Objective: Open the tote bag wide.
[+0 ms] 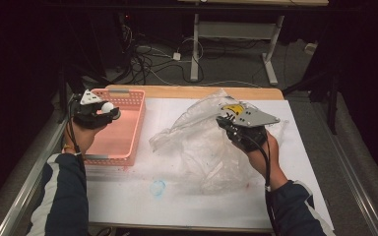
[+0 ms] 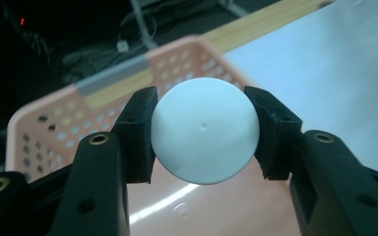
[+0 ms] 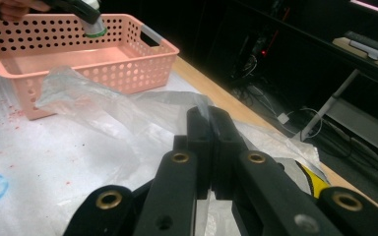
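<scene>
Two tongs busy | left tongs (image 2: 204, 135) clamp white ball (image 2: 204, 130) above pink basket (image 1: 128, 128), tabletop's 10 o'clock | right tongs (image 3: 210, 142) pinched shut on clear plastic bag (image 1: 197, 142) at centre | advice: lower ball well inside basket walls before releasing; keep bag steady.

hidden: white ball (image 2: 204, 130) sides behind pads; cut off: pink basket (image 3: 10, 66) left end

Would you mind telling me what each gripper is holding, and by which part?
The left gripper clamps a white ball across its middle, above the pink basket. The right gripper pinches a fold of the clear plastic bag.
</scene>
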